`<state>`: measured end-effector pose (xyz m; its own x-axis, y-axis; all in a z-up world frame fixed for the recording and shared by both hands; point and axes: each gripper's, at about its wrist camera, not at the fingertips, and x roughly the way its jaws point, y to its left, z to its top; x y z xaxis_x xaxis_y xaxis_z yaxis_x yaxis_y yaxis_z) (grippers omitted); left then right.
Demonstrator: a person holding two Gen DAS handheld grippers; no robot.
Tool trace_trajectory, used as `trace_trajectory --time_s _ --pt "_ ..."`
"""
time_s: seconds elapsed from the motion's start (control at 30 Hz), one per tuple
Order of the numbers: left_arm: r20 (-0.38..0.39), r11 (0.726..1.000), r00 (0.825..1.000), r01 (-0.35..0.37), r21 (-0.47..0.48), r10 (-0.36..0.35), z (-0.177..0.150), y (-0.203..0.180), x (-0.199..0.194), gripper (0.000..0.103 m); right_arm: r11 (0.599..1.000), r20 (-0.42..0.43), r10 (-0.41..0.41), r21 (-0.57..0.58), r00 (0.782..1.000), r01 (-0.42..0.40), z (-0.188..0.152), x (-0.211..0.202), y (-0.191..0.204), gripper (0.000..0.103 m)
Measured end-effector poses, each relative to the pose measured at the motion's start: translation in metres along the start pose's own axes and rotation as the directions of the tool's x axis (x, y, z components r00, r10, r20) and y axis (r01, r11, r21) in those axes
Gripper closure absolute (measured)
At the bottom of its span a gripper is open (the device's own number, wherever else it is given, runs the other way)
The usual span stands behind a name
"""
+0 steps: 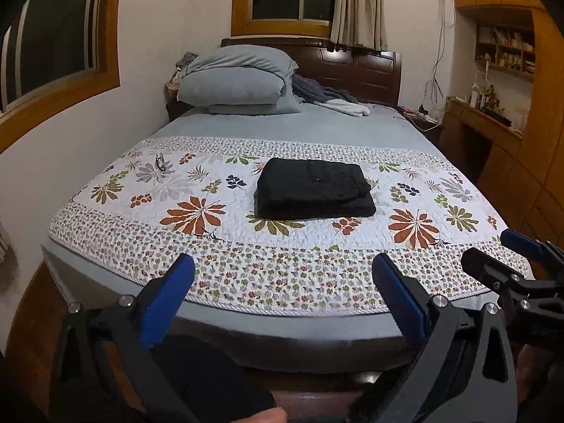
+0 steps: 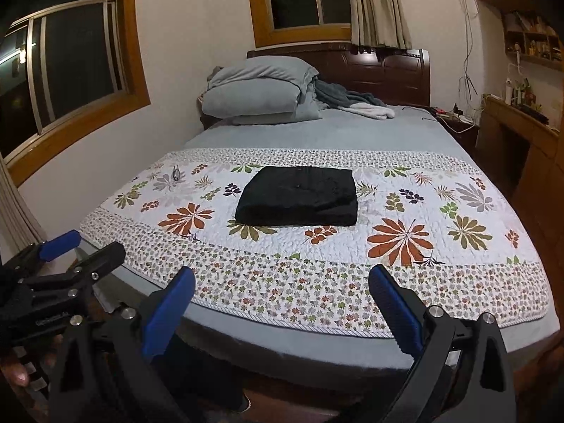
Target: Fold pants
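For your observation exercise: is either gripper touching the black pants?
No, the folded pants lie alone mid-quilt, both grippers open at the bed's foot.

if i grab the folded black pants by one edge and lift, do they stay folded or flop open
The pants are soft cloth in stacked layers, so gripped by one edge they would likely sag and unfold. Pushed across the quilt, the textured stitching would probably drag the bottom layer and skew the stack. They won't roll or tip.

A pair of black pants (image 2: 298, 195), folded into a compact rectangle, is seen lying on a white quilted floral bedspread (image 2: 405, 218), midway between its left and right edges. The right gripper (image 2: 282, 303), with blue-padded black fingers, is held spread wide and empty above the bedspread's near edge.
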<state>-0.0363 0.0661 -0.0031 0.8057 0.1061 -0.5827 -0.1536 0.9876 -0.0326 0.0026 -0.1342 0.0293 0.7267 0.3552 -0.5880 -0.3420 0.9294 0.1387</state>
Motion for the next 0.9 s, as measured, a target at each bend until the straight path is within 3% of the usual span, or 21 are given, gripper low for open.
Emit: trace_trajectory --time_s 0.9 --pt "-0.04 1.0 0.999 -0.006 0.006 0.007 0.003 0.0 0.036 0.003 1.0 -0.037 0.013 -0.001 0.999 -0.013 0.003 0.04 -0.007 0.004"
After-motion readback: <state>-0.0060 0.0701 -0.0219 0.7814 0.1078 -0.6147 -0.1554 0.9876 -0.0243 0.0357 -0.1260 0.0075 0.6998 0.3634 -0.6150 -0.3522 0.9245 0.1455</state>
